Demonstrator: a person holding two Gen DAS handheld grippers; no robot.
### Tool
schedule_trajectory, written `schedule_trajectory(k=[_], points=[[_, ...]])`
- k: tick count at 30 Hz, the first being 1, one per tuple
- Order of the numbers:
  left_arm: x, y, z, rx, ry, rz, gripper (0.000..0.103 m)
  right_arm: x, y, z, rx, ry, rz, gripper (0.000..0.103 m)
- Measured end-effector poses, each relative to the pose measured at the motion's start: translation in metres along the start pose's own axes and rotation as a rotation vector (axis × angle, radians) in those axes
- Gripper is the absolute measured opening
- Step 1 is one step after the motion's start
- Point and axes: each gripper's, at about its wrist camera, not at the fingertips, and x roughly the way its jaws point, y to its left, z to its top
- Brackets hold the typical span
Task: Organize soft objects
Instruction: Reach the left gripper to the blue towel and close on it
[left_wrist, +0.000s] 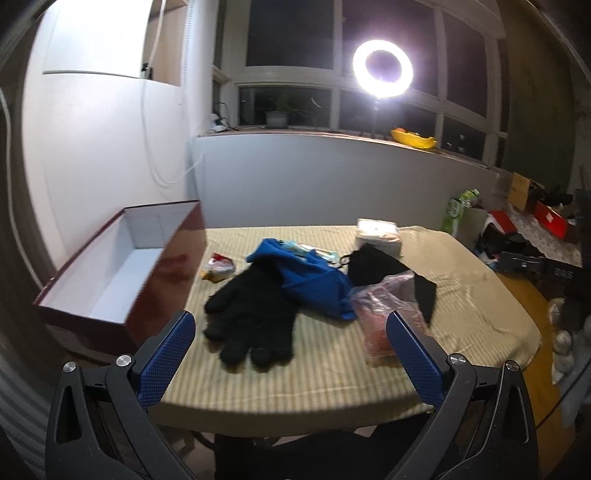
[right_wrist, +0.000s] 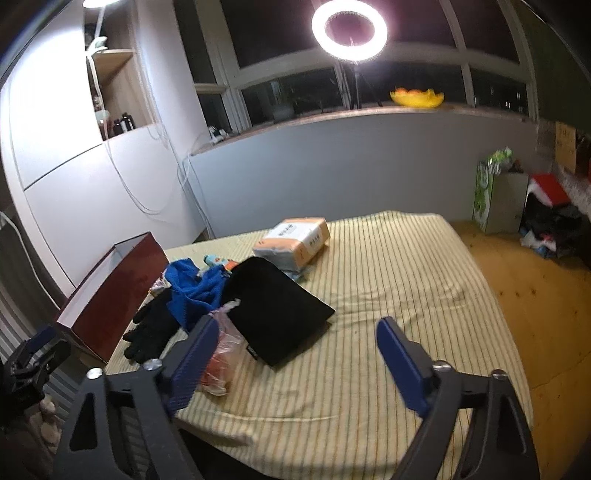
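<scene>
striped tablecloth, ring light, possibly night

The blue cloth hides the wrist end of the black gloves. What the clear plastic bag holds is blurred; a gripper finger covers its edge.

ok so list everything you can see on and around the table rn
box: 1, dark red outside, white inside, open, left table edge
gloves: pair, black, front left of pile
cloth: 1, blue, crumpled, centre
black fabric item: 1, flat, right of the cloth
plastic bag: 1, clear with reddish contents, front
tissue pack: 1, orange and white, far side
tablecloth: 1, yellow striped
ring light: 1, lit, by window
left gripper: blue pads, open, empty
right gripper: blue pads, open, empty
</scene>
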Motion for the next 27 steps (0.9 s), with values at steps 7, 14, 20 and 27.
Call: schedule_trajectory(k=[7, 14, 20, 27], points=[[0.012, 0.005, -0.004, -0.026, 0.039, -0.013, 0.096, 0.026, -0.027, 0.006, 0.089, 0.088, 0.072, 0.071], [0.027, 0.020, -0.009, -0.080, 0.088, -0.048, 0.086, 0.042, -0.013, 0.016, 0.074, 0.125, 0.144, 0.071], [0.047, 0.024, -0.006, -0.089, 0.113, -0.071, 0.082, 0.058, 0.008, 0.029, 0.035, 0.151, 0.184, 0.071], [0.075, 0.021, 0.001, -0.099, 0.134, -0.111, 0.074, 0.088, 0.047, 0.057, -0.078, 0.202, 0.225, 0.071]])
